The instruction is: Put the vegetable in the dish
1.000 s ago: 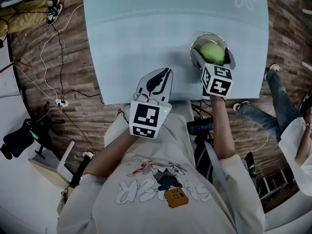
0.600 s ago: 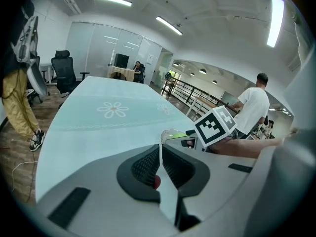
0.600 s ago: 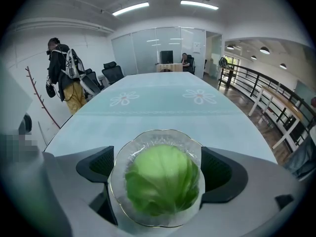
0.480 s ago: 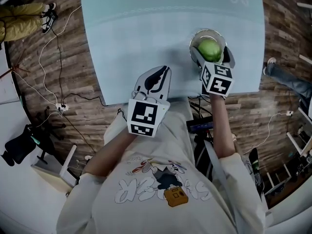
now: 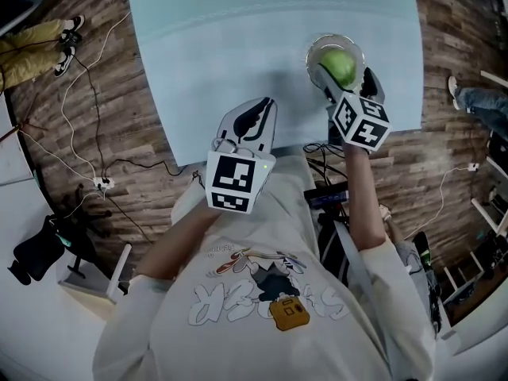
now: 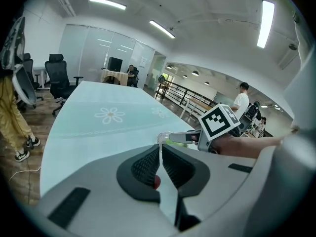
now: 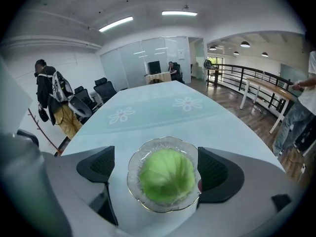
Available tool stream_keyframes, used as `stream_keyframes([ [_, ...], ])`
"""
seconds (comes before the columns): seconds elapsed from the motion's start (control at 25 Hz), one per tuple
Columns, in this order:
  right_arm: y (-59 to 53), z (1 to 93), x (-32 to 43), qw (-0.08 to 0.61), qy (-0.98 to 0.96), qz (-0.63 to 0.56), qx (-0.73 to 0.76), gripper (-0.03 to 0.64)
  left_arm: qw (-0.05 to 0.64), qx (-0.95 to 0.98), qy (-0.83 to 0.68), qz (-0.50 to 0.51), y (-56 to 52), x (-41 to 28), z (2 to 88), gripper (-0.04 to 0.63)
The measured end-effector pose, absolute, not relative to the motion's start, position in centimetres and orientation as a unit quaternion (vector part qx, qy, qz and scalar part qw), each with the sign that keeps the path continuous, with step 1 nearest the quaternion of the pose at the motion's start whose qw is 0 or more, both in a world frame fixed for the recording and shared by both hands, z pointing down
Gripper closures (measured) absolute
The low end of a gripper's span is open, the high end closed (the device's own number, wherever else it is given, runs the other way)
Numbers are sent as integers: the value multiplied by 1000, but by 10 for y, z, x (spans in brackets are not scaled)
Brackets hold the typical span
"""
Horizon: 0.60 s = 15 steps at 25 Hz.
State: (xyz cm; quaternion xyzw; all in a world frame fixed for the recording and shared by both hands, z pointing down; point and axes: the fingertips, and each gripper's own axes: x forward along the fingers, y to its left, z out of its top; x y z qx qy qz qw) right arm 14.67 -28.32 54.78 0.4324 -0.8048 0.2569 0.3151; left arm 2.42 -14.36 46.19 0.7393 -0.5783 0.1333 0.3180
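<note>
A green cabbage (image 5: 339, 67) lies in a small clear glass dish (image 5: 321, 48) near the table's right front corner. In the right gripper view the cabbage (image 7: 166, 176) fills the dish (image 7: 163, 141). My right gripper (image 5: 347, 83) is open, one jaw on each side of the dish, touching neither it nor the cabbage. From its own camera the right gripper (image 7: 157, 168) shows a wide gap. My left gripper (image 5: 264, 106) hovers at the table's front edge, shut and empty. In the left gripper view the left gripper (image 6: 159, 163) has its pads pressed together.
The table (image 5: 238, 46) wears a pale blue cloth with flower prints (image 7: 122, 115). Cables (image 5: 87, 94) trail over the wooden floor at the left. A person's legs (image 5: 480, 101) show at the right. Office chairs (image 6: 58, 78) stand beyond the table.
My right gripper has drawn back a little from the cabbage toward the table's front edge. The cabbage stays in the dish. The left gripper has barely moved.
</note>
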Motion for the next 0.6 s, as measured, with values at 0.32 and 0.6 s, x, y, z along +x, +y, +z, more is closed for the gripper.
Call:
stream_keyframes([
  [0.32,-276,524,149,298,-808,248,442,81,293,761,-565,123,-138,28,442,575],
  [0.6,-222,478,130,278,-814,229,457,83,269,786,-545,112,-82,13,412,575],
])
